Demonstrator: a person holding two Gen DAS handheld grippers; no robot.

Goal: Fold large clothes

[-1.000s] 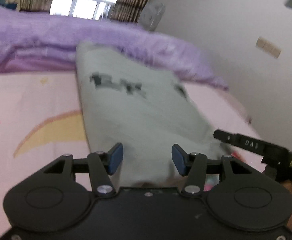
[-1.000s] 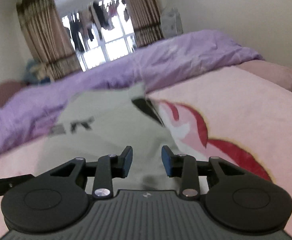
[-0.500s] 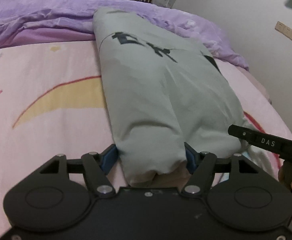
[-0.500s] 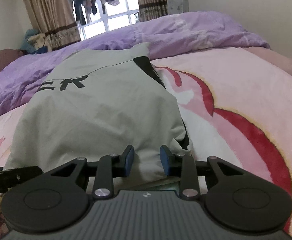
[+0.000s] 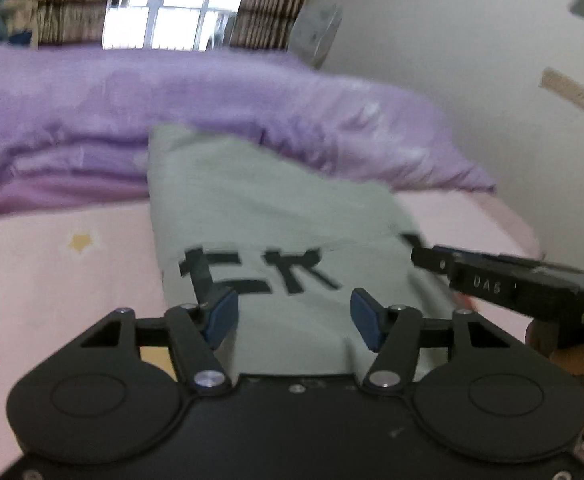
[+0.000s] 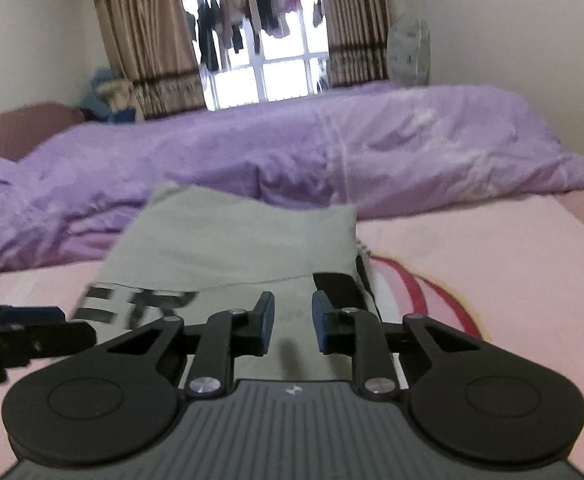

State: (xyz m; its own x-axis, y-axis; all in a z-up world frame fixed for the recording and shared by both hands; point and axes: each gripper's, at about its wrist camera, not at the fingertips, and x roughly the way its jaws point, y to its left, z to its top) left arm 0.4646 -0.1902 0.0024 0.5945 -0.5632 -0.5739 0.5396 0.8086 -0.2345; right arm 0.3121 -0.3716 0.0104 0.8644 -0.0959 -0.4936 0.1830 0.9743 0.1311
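Grey-green garment (image 5: 276, 216) with black lettering, folded, flat on pink bedsheet (image 5: 60, 264), far end against purple duvet (image 6: 332, 152). Left gripper (image 5: 294, 314): jaws wide apart over near edge, nothing held. Right gripper (image 6: 293, 322): jaws parted, empty, above garment's near right portion.

Left gripper (image 5: 293, 317): matte black body, two round discs at the base, angular link arms with triangular cut-outs, silver screws at the pivots, dark blue pads (image 5: 221, 316) on the fingertips. Right gripper (image 6: 292, 322): same black discs and links, same silver screws, blue pads (image 6: 266, 316), plus a grey ribbed plate with a small round emblem at centre. White letters "DAS" along the side of the right gripper's finger, a yellow handwritten label behind it. Bare skin of a hand (image 5: 548, 344) underneath, blurred.
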